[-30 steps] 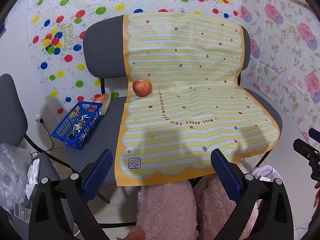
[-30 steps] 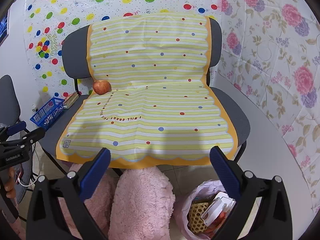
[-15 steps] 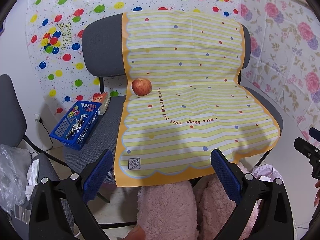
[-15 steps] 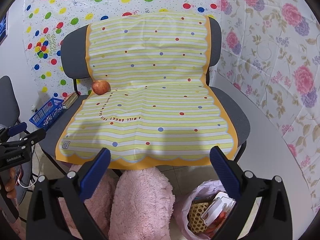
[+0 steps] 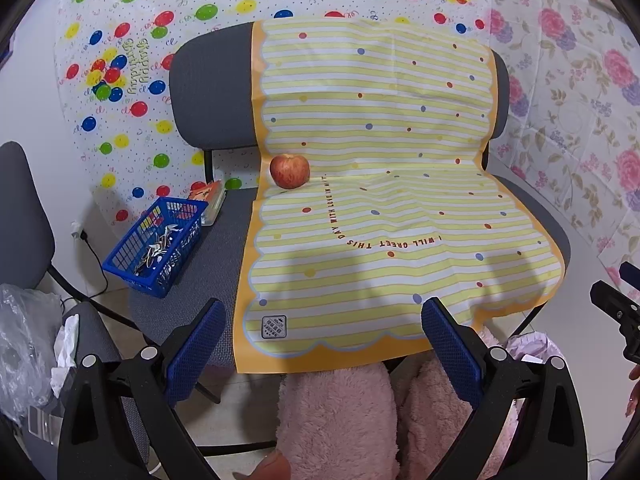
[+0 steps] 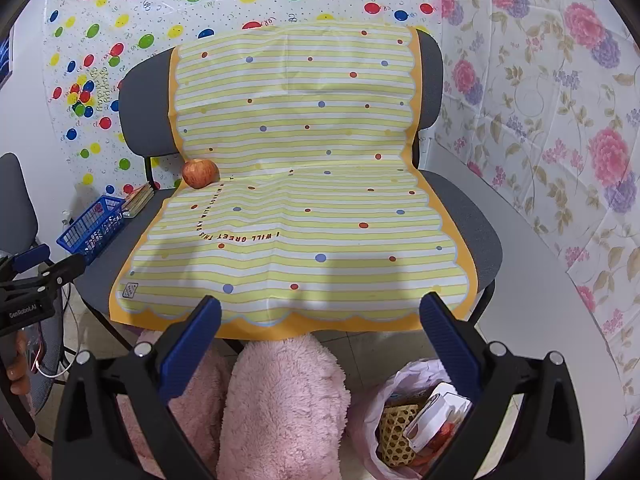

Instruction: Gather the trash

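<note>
Both tongs held spread, empty, short of chair's front edge: left tongs [image 5: 320,336], right tongs [image 6: 320,328].
Apple [image 5: 289,171] lodged in seat crease at 10 o'clock on striped sheet [image 5: 380,208], likely stopped there by backrest.
Trash bag [image 6: 416,416] kept open on floor at 5 o'clock, within easy reach for drops.

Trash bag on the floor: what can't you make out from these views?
- Trash bag, right wrist view: contents partly behind the right gripper finger; lower items unidentifiable.
- Left wrist view: only the bag's rim shows behind the left gripper.
- Blue basket: contents too small to identify.
</note>
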A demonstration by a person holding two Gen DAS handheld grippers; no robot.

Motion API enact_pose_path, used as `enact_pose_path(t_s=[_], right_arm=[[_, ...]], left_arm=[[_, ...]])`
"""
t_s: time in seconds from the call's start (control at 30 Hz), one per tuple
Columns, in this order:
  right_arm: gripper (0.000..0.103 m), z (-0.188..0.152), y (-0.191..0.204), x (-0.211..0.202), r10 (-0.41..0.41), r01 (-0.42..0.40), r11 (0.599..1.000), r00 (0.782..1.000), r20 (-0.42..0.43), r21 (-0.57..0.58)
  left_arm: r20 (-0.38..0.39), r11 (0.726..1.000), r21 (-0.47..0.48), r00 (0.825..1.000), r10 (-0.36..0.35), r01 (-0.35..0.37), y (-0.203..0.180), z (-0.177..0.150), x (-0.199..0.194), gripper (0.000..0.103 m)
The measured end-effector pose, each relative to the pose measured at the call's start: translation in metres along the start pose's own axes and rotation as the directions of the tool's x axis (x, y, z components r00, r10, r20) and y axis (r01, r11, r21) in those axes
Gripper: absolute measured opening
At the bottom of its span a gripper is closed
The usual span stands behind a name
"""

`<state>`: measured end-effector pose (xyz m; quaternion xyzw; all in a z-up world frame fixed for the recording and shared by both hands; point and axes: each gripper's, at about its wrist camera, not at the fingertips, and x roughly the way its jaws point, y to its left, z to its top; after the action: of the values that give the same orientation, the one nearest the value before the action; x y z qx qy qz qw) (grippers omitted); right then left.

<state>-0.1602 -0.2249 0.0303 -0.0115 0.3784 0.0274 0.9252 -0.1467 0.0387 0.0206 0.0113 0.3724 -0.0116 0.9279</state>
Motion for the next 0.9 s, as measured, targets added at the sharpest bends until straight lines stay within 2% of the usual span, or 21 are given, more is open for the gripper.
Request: enact_pose_path(t_s=[0.9], right_arm=[[0.097, -0.0009, -0.0022, 0.0031, 0.002, -0.002, 1.0, 1.0, -0.005, 0.006]], left_arm=[[-0.005, 1.0, -0.002, 1.0, 0.005, -0.005, 0.001, -0.0008, 0.0015, 0.097]])
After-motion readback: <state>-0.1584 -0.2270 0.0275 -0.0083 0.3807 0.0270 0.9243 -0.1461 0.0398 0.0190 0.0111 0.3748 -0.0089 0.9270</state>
